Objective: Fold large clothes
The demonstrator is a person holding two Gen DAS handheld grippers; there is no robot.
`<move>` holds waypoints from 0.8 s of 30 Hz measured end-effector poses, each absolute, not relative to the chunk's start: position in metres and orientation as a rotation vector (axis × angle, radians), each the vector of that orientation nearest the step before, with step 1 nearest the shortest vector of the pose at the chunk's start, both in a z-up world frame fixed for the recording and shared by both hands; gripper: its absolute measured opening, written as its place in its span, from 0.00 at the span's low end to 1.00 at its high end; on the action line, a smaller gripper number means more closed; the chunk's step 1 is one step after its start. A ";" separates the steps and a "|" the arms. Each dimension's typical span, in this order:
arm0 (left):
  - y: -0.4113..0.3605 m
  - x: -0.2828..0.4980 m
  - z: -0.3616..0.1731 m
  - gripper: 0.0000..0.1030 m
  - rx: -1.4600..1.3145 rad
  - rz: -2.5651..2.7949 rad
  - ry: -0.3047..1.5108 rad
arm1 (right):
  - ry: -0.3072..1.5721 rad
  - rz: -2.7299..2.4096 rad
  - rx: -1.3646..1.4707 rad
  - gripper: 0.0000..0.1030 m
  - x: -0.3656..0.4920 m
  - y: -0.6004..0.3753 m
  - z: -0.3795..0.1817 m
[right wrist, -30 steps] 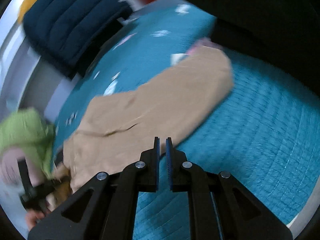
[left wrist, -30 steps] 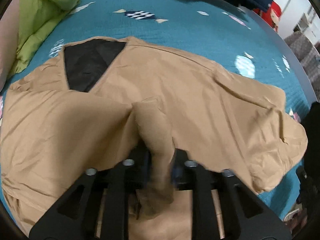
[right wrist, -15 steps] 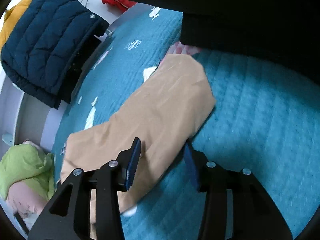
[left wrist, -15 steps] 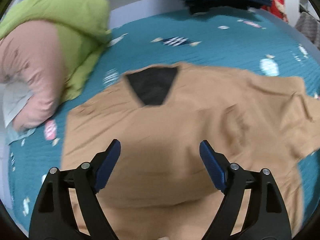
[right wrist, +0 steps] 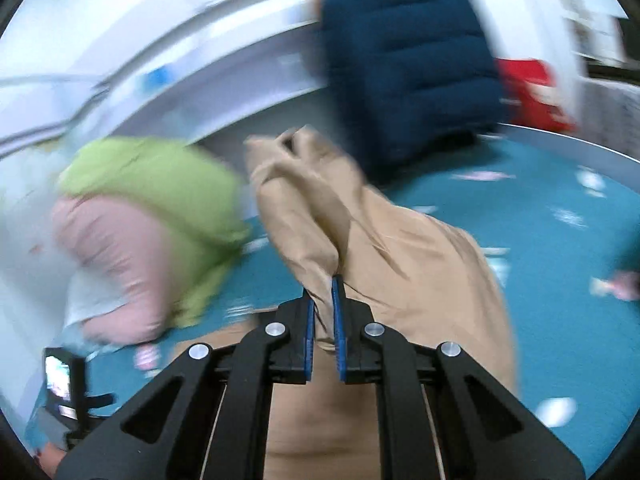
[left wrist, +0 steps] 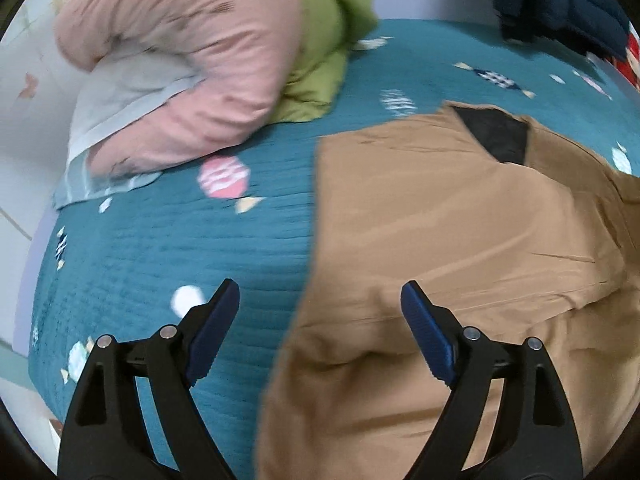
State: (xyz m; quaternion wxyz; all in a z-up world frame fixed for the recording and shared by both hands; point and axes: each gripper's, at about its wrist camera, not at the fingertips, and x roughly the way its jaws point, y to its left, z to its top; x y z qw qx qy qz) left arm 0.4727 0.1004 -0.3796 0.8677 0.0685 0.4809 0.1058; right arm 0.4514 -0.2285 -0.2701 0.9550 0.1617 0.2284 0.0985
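Fingers of right gripper (right wrist: 323, 312) are closing, pinching the tan shirt (right wrist: 404, 256); left gripper (left wrist: 320, 312) is hanging spread wide over the bed (left wrist: 168, 248), gripping nothing.

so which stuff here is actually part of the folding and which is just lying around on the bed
Part of the job:
- tan garment, spread on the teal bedspread
- right gripper, closing on a bunch of it
- left gripper, open

Just lying about:
- green and pink bedding
- navy puffer jacket
- red item
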 end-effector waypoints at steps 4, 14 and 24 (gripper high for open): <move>0.142 0.459 -0.370 0.82 0.115 0.273 0.991 | 0.604 0.331 0.239 0.09 0.483 -0.106 -0.292; 0.194 0.439 -0.375 0.82 0.023 0.300 1.007 | 0.968 0.355 0.057 0.47 0.474 -0.009 -0.390; 0.144 0.451 -0.359 0.86 0.012 0.220 0.981 | 0.885 0.368 0.247 0.70 0.451 -0.090 -0.315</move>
